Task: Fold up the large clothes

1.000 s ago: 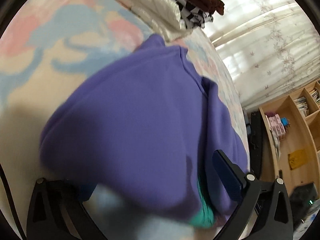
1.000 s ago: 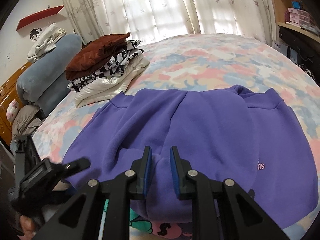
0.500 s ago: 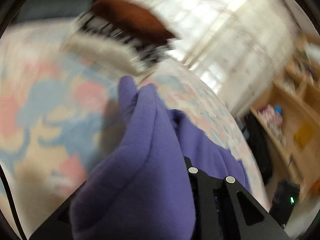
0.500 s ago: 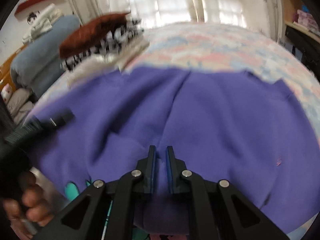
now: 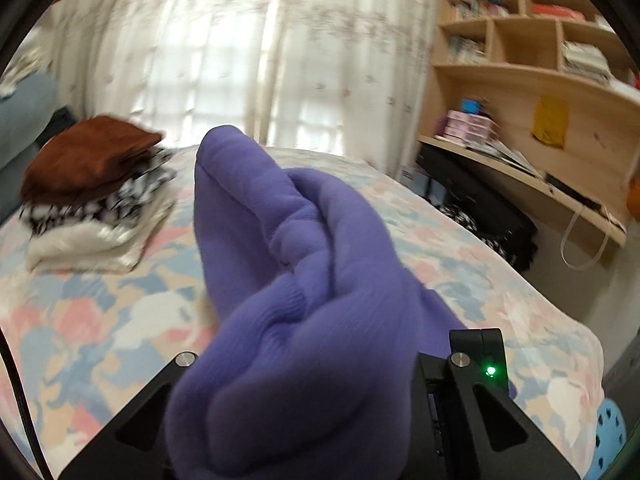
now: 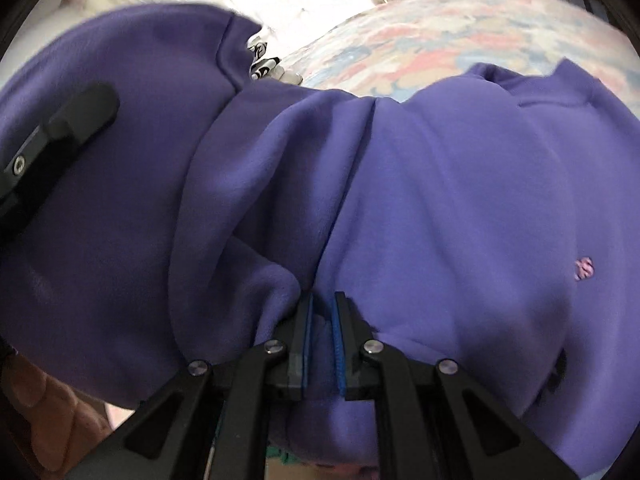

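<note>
A purple sweatshirt (image 6: 460, 200) lies on the bed, with its left part lifted. In the left wrist view a bunched ribbed edge of the sweatshirt (image 5: 288, 300) drapes over my left gripper (image 5: 320, 360) and hides its fingertips; the gripper is shut on this cloth and holds it above the bed. In the right wrist view the left gripper's black finger (image 6: 60, 120) shows against the raised cloth. My right gripper (image 6: 320, 320) is shut on a fold near the sweatshirt's near edge, with purple cloth pinched between its blue pads.
A stack of folded clothes (image 5: 92, 184), brown on top, sits at the far left of the pastel-patterned bed (image 5: 100, 320). Curtains (image 5: 240, 60) hang behind. A wooden shelf and desk (image 5: 520, 120) stand to the right. A person's hand (image 6: 40, 420) shows at lower left.
The left gripper went from open to shut on the sweatshirt's edge, rolled upright and lifted it off the bed. The right gripper closed fully on its fold and sank closer to the cloth.
</note>
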Motion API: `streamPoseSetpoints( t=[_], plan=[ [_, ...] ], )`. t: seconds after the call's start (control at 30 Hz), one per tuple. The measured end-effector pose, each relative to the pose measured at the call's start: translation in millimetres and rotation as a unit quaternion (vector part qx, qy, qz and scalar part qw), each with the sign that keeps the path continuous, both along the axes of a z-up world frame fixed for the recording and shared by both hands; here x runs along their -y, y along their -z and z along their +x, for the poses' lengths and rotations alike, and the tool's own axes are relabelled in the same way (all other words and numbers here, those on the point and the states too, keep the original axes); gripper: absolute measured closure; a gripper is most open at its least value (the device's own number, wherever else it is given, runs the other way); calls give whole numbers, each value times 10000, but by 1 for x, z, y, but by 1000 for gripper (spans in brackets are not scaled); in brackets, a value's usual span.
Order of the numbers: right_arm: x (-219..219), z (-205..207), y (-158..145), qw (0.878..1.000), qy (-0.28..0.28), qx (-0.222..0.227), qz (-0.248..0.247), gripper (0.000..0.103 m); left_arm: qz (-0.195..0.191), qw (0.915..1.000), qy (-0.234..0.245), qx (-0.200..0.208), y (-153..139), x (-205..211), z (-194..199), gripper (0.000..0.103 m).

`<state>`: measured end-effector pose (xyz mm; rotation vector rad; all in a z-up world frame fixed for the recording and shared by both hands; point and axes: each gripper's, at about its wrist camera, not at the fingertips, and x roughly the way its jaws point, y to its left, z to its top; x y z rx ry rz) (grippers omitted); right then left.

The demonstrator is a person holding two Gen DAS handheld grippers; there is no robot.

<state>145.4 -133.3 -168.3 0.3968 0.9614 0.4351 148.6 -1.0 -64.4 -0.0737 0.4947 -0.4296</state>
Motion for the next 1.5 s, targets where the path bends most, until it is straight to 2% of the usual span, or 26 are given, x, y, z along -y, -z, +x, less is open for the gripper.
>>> streamPoseSetpoints(
  t=[0.13, 0.23, 0.33, 0.47, 0.57, 0.63, 0.7, 0.83, 0.9, 0.97, 1.03, 1.2, 1.27, 1.37, 1.4, 1.5],
  plan=[
    [40, -21, -15, 9989, 126, 63, 446, 94, 272, 9989, 383, 60, -8, 51, -7, 87],
    [80, -46, -31, 9974, 595, 351, 226, 93, 327, 9975, 618, -57, -5, 87, -5, 87],
    [129, -73, -44, 9902, 1250, 620, -80, 93, 436, 9949, 879, -211, 8, 130, -3, 87],
    [191, -100, -52, 9755, 2073, 730, -101, 93, 687, 9895, 1176, -480, 40, 179, 1, 87],
    [226, -112, -48, 9651, 2525, 686, -73, 93, 1194, 9814, 1234, -861, 82, 209, 8, 87],
    [237, -115, -42, 9617, 2677, 586, -22, 93, 1636, 9761, 1214, -752, 104, 222, 4, 87],
    [245, -119, -34, 9604, 2744, 487, 58, 93, 1832, 9736, 1212, -621, 107, 228, -2, 87],
    [249, -120, -26, 9622, 2696, 351, 135, 93, 1704, 9744, 1283, -717, 100, 224, -2, 86],
    [244, -119, -26, 9636, 2648, 346, 140, 93, 1657, 9743, 1365, -686, 94, 220, -5, 78],
    [244, -115, -27, 9643, 2617, 379, 116, 93, 1614, 9726, 1528, -676, 88, 217, -5, 59],
    [240, -119, -30, 9651, 2582, 430, 89, 93, 1589, 9714, 1637, -650, 82, 217, -9, 51],
    [238, -119, -44, 9654, 2552, 542, -11, 93, 1403, 9719, 1745, -723, 63, 207, -14, 45],
    [238, -119, -47, 9653, 2548, 569, -43, 93, 1264, 9725, 1778, -818, 57, 202, -16, 35],
    [237, -120, -55, 9653, 2542, 601, -69, 93, 1000, 9716, 1911, -974, 45, 190, -24, 26],
    [236, -120, -56, 9654, 2537, 605, -65, 92, 924, 9710, 1971, -993, 40, 184, -28, 25],
    [236, -119, -63, 9661, 2499, 642, -53, 79, 760, 9710, 2052, -961, 23, 169, -37, 25]
  ],
)
